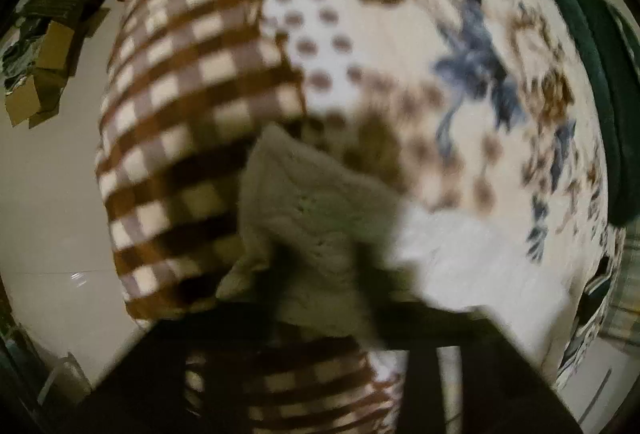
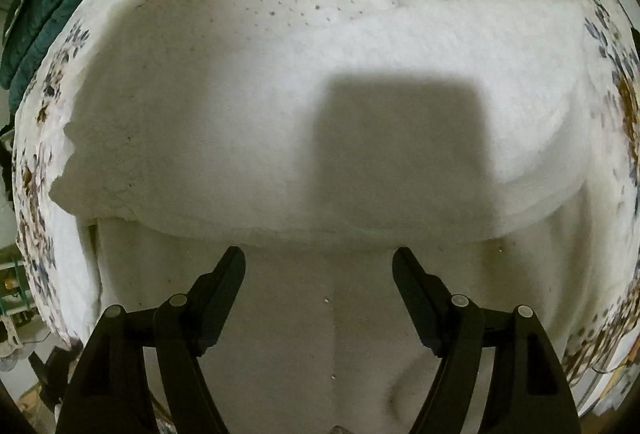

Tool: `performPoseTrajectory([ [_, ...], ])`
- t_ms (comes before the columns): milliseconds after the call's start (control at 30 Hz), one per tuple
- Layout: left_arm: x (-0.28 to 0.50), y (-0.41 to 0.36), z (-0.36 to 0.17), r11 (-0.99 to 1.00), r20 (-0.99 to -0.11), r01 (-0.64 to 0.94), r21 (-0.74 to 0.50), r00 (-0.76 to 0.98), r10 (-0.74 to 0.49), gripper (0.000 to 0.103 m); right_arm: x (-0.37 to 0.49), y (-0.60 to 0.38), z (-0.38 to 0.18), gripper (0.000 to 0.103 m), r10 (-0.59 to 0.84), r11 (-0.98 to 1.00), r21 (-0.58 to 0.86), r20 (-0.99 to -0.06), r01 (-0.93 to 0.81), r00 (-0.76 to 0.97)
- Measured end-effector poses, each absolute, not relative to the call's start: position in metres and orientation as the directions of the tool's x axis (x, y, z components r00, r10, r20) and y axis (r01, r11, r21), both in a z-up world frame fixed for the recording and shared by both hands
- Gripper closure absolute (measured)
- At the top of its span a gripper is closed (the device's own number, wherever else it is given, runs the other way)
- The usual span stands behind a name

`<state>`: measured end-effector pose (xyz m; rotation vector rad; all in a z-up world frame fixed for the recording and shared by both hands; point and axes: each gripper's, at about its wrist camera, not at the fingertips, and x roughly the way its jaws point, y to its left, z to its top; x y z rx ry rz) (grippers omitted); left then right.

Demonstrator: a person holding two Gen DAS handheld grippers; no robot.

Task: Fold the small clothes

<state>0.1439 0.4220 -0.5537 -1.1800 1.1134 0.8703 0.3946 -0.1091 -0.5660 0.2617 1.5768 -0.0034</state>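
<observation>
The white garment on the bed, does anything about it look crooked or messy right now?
Yes. On the white garment, the left edge is ragged and curled rather than squared, and its far end bunches into a rumpled collar-like lump. The left gripper pinches a lifted corner; the right gripper hangs open, off the cloth.

Left gripper (image 1: 320,298) clamped (blurred) — right gripper (image 2: 319,264) jaws spread wide.
</observation>
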Motion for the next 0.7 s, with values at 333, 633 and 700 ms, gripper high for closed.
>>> performPoseTrajectory([
  [333, 0.223, 0.347, -0.433, 0.579, -0.928, -0.799, -0.162, 0.323, 0.187, 0.098, 0.397, -0.119, -0.550, 0.025, 0.179, 0.975, 0.184, -0.983, 0.129, 0.047],
  [633, 0.343, 0.147, -0.398, 0.863, -0.895, -0.464, -0.201, 0.446, 0.031, 0.098, 0.417, -0.178, -0.542, 0.025, 0.135, 0.988, 0.141, -0.987, 0.062, 0.083],
  [700, 0.363, 0.090, -0.400, 0.899, -0.888, -0.380, -0.220, 0.460, -0.023, 0.098, 0.417, -0.209, -0.539, 0.025, 0.125, 0.987, 0.132, -0.989, 0.088, 0.084],
])
